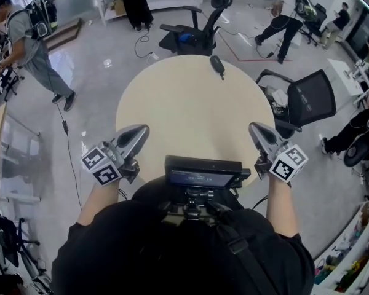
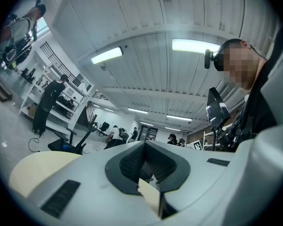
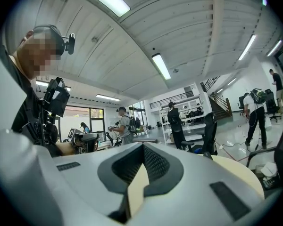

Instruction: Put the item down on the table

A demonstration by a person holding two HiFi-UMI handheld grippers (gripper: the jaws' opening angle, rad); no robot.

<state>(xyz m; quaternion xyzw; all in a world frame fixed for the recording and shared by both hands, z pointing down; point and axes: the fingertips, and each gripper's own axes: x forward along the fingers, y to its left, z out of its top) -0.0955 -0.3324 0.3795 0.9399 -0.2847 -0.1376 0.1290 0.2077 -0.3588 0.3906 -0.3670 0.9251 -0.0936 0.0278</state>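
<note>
Item [image 1: 217, 65]: a small dark oblong with rounded ends and a smooth surface. It lies flat near the far rim of the bench [image 1: 184, 109], apart from both tools. Its long axis runs away from us, the near end leaning slightly right. It is too small for us to name it or tell front from back, and we see it only in the head view.

We see the bench as a round, matte cream top, bare around the item; its near edge is hidden behind a dark screen [image 1: 203, 172] mounted at our chest.

We hold the left tool [image 1: 144, 129] over the near left rim and the right tool [image 1: 253, 128] over the near right rim, both well away from the item. Each is a smooth grey shell tapering to a point, with a marker cube at the back.

In its own view the left tool [image 2: 145, 149] has its ribbed black pads pressed together, nothing between them; only a sliver of cream bench shows below. The right tool [image 3: 142, 149] is likewise pressed together and empty.

Beyond the bench we see a glossy grey floor, a black chair [image 1: 197, 32] past the far edge and a mesh-backed chair [image 1: 307, 97] to the right, partly cut off by the bench.
</note>
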